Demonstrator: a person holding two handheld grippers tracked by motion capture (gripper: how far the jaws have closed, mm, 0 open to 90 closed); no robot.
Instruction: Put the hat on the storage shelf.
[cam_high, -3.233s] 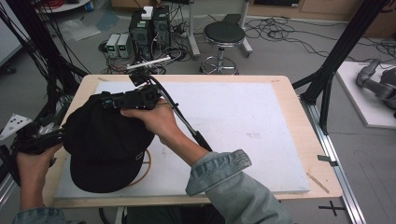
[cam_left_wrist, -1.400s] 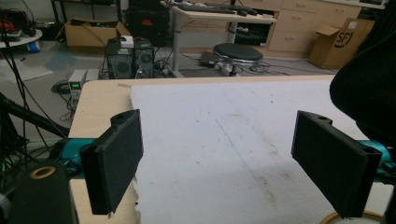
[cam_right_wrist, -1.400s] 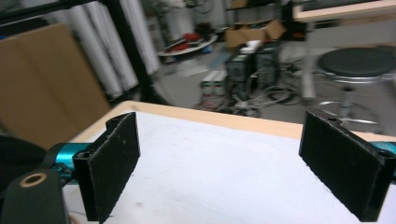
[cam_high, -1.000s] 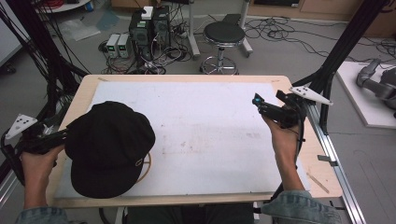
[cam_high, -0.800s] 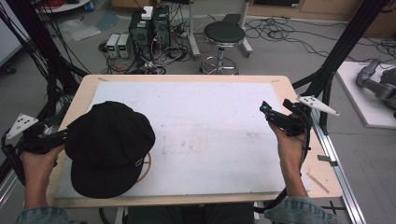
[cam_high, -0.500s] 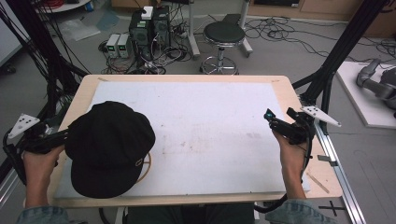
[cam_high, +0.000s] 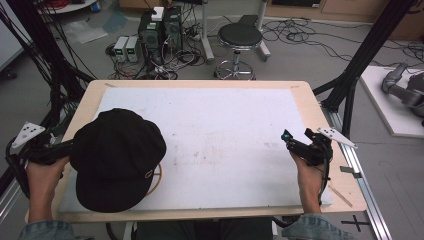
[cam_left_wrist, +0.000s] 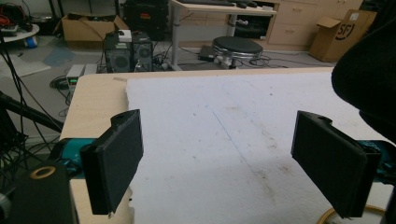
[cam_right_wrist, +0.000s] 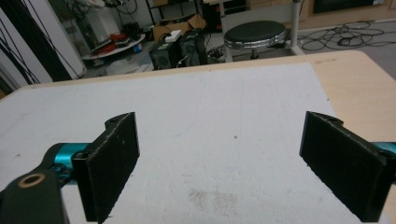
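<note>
A black cap (cam_high: 116, 159) lies on the left part of the white mat (cam_high: 225, 135), over a thin wooden ring (cam_high: 158, 176). My left gripper (cam_high: 61, 149) sits at the cap's left edge, low over the table; whether it touches the cap I cannot tell. In the left gripper view its jaws (cam_left_wrist: 217, 140) stand wide open with only mat between them, the cap (cam_left_wrist: 369, 79) at the right and the ring (cam_left_wrist: 337, 214) at the bottom right. My right gripper (cam_high: 293, 143) hovers near the mat's right edge, open and holding nothing (cam_right_wrist: 219, 135).
The wooden table (cam_high: 320, 115) frames the mat. A thin wooden stick (cam_high: 340, 195) lies on its right front corner. Behind the table stand a round stool (cam_high: 240, 37) and computer boxes (cam_high: 160, 25) among cables. Black frame posts (cam_high: 360, 55) rise at both sides.
My right gripper left the far side of the cap, crossed to the table's right side and drew back toward the person. The cap and left gripper barely moved.
</note>
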